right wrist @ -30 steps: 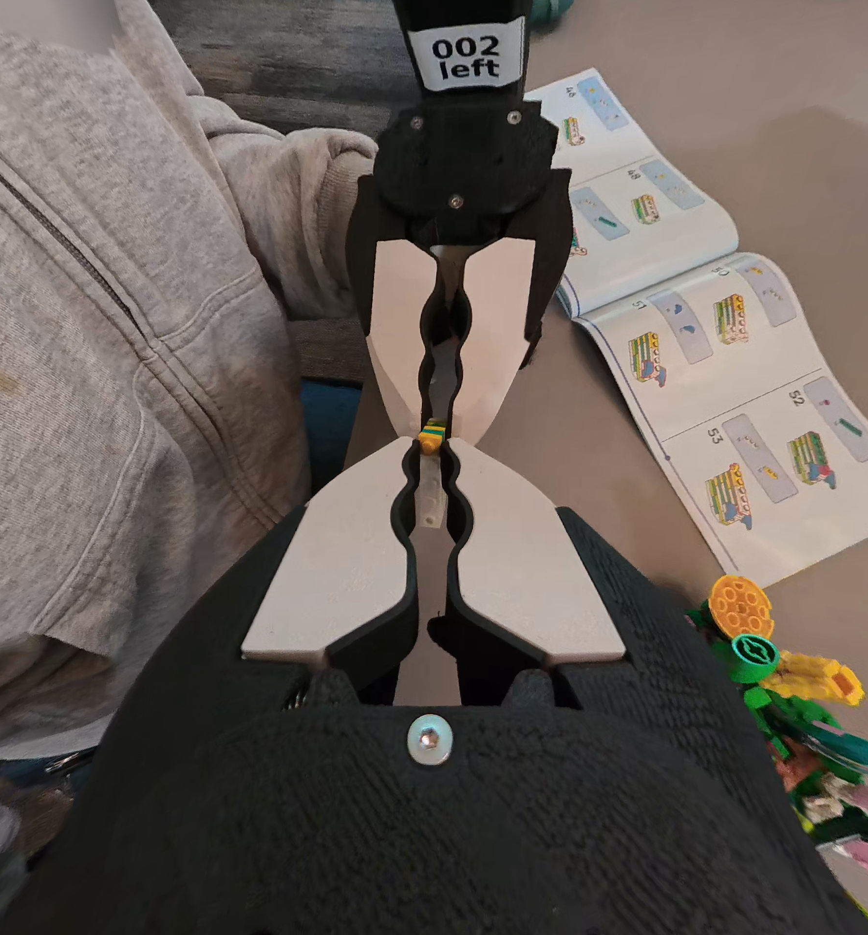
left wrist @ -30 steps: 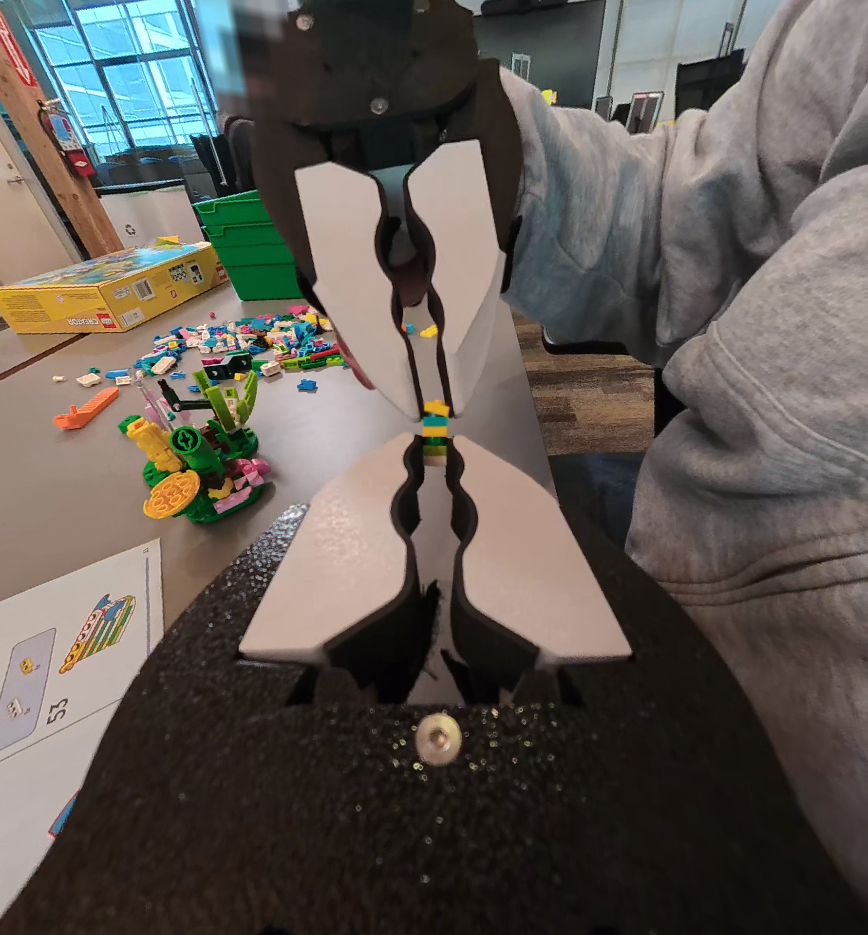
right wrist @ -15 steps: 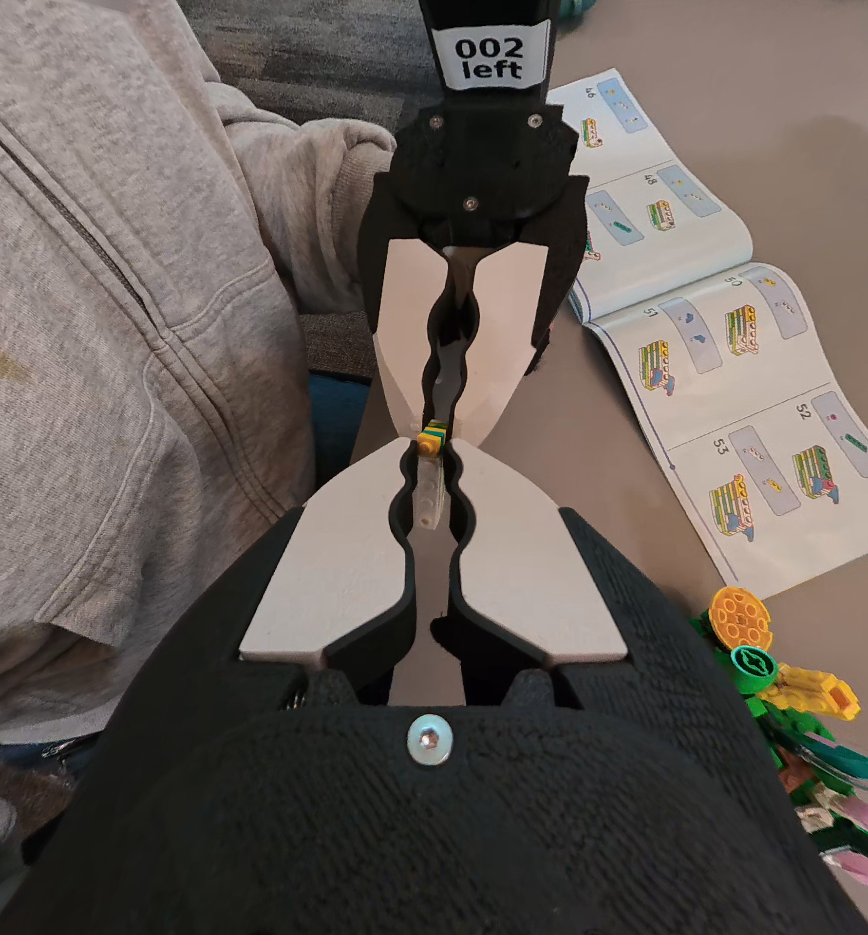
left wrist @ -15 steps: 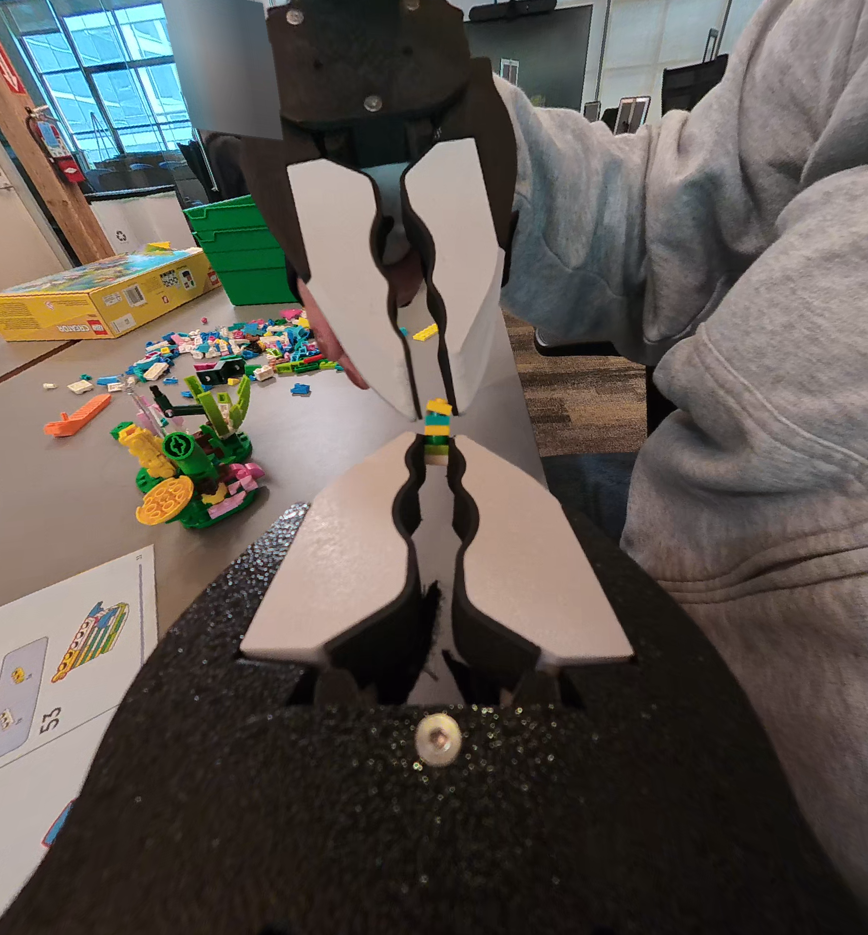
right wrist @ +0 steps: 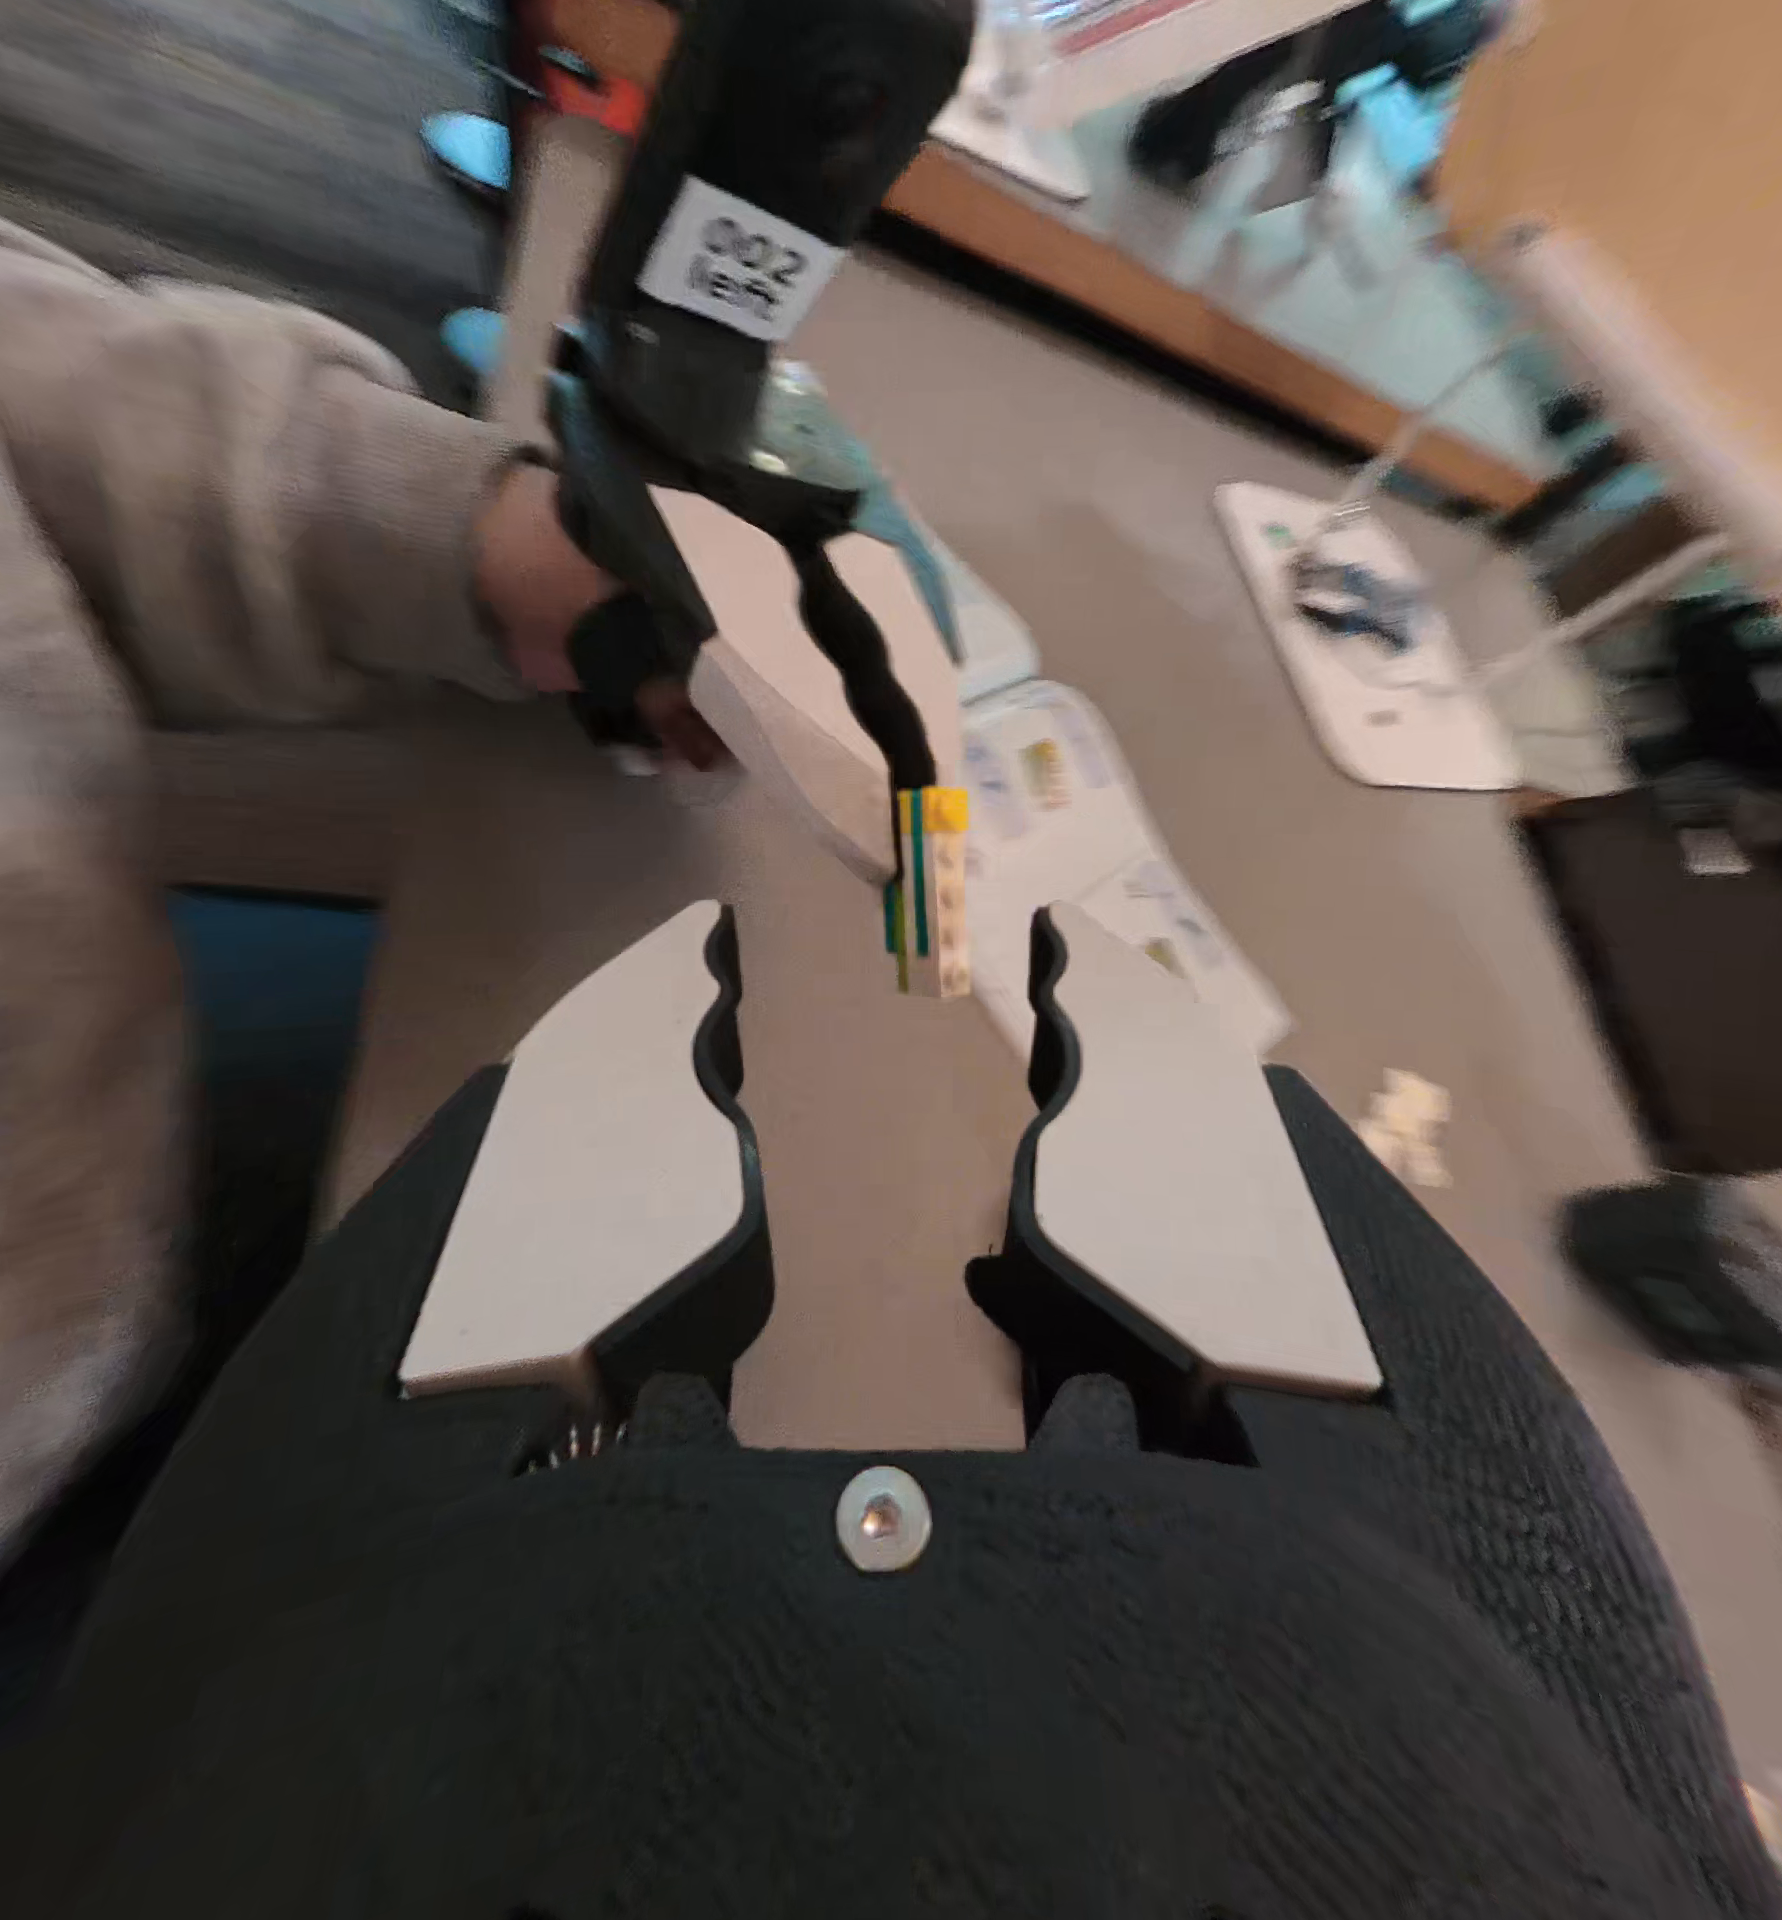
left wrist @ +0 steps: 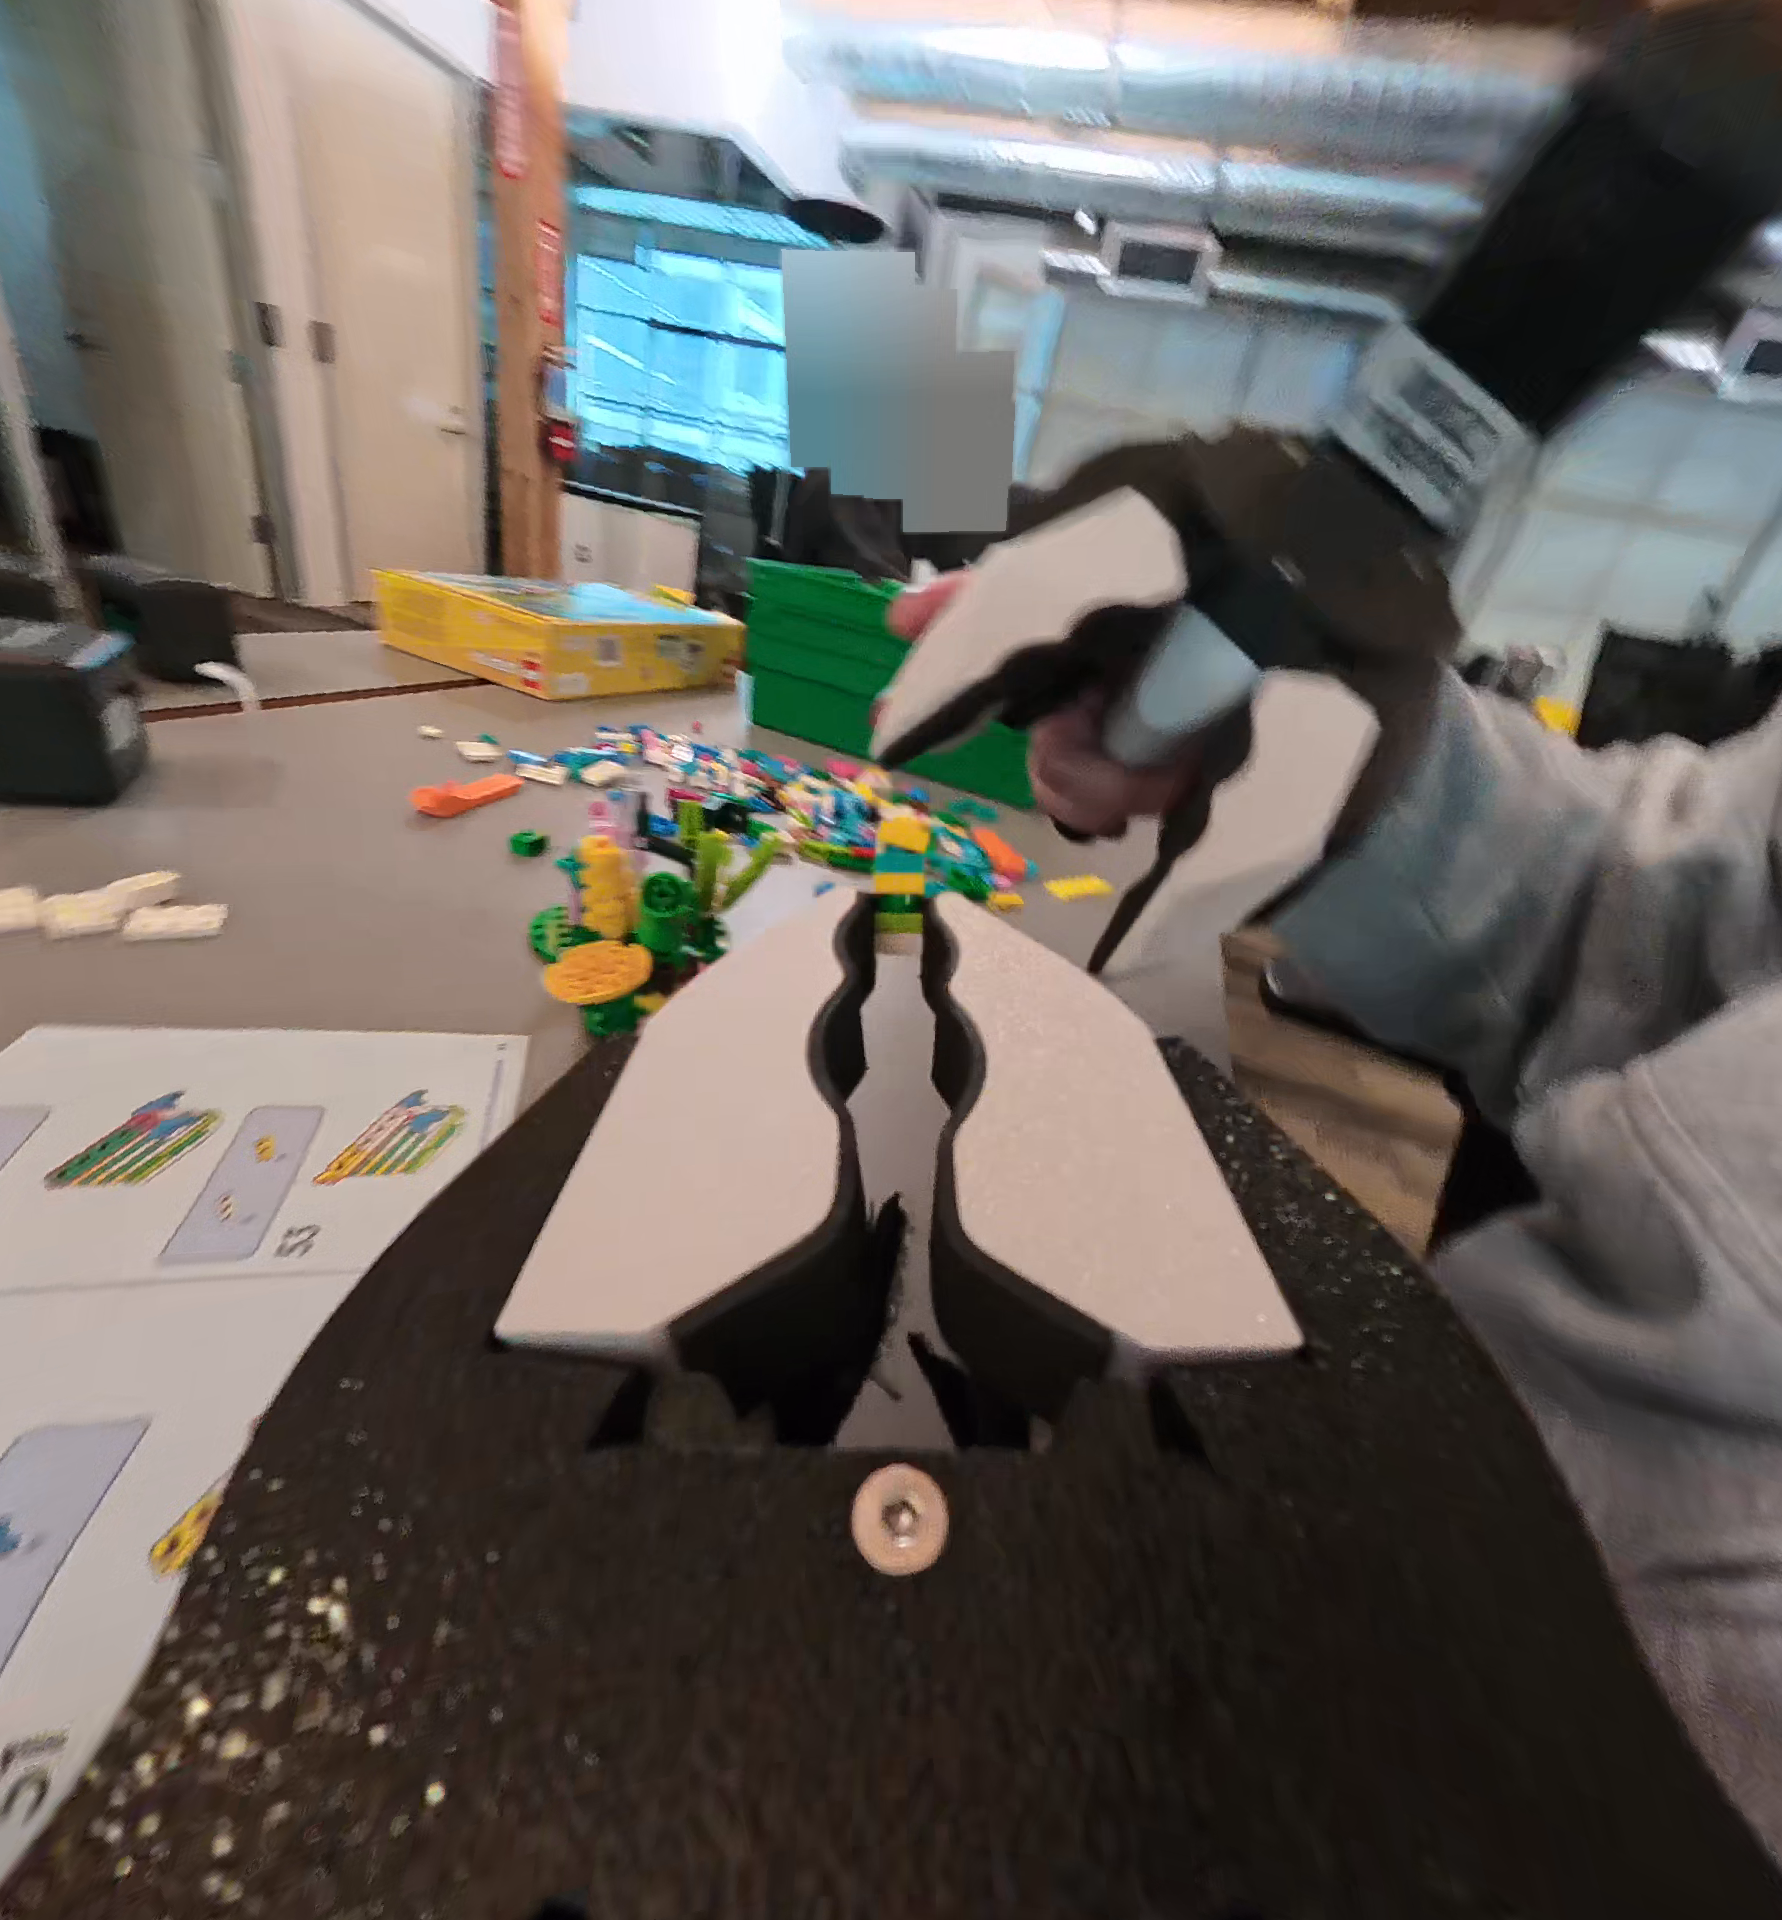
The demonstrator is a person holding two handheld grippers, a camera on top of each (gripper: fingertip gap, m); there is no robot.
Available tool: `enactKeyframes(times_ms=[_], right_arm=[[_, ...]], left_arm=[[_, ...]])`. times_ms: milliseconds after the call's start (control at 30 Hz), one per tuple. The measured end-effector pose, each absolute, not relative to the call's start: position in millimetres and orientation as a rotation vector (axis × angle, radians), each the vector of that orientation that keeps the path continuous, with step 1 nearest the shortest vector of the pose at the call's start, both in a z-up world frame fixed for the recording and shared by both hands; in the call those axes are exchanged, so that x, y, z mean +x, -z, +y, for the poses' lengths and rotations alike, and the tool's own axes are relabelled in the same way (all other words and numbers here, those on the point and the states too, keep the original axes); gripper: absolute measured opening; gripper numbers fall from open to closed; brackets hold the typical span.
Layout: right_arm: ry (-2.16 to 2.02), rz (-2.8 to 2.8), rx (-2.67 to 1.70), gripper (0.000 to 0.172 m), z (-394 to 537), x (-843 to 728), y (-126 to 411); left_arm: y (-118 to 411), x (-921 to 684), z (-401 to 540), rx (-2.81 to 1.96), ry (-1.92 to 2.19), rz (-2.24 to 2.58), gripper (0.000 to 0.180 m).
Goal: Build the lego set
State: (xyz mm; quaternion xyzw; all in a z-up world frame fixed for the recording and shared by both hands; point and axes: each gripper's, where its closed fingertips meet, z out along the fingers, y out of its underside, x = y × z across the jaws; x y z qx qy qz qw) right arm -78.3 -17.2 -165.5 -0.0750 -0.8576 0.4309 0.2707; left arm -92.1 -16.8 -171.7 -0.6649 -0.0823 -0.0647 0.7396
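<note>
My left gripper [left wrist: 897, 916] is shut on a small stack of flat bricks [left wrist: 899, 862], yellow, teal, green and white, which sticks out past its tips. In the right wrist view the left gripper [right wrist: 902, 800] reaches in from above and holds the same stack [right wrist: 928, 894] by one end. My right gripper [right wrist: 879, 920] is open. The stack hangs just ahead of its tips, nearer the right-hand finger [right wrist: 1126, 1039], and neither pad touches it. In the left wrist view the right gripper's white finger [left wrist: 1032, 613] shows at the upper right, apart from the stack.
A green and yellow brick flower model [left wrist: 638, 925] stands on the grey table [left wrist: 295, 883], with a pile of loose bricks [left wrist: 762, 779] behind it. An open instruction booklet [left wrist: 191, 1143] lies at the left. A yellow box [left wrist: 554, 634] and green bins [left wrist: 825, 665] stand farther back. My left and right fingertips are right by each other.
My right gripper was shut on the brick stack together with the left; it has opened, let go and drawn back. The left gripper keeps the stack. Both views have swung and are blurred.
</note>
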Motion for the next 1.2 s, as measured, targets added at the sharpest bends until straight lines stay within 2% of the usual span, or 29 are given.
enactKeyframes(times_ms=[100,300,700,900,933,1067,1200], right_arm=[[-0.920,-1.993,-0.187,0.053,-12,-101,158],[-0.549,-1.797,-0.059,0.057,-19,-118,173],[-0.480,-1.674,-0.039,0.022,-17,-127,168],[-0.502,-1.751,0.005,0.022,-19,-121,174],[-0.509,-1.768,0.019,0.022,-19,-119,175],[-0.549,-1.832,0.032,0.022,-15,-114,176],[-0.637,-1.958,0.034,0.022,-13,-106,181]], left_arm=[[163,-111,-25,-1.352,0.155,-0.345,0.008],[159,-109,-22,-1.296,0.230,-0.372,0.008],[164,-101,-15,-1.328,0.281,-0.353,0.008],[169,-92,-16,-1.407,0.311,-0.260,0.009],[170,-90,-16,-1.432,0.284,-0.228,0.012],[172,-80,-13,-1.513,0.113,-0.099,0.049],[184,-77,-8,-1.622,-0.187,0.048,0.053]])
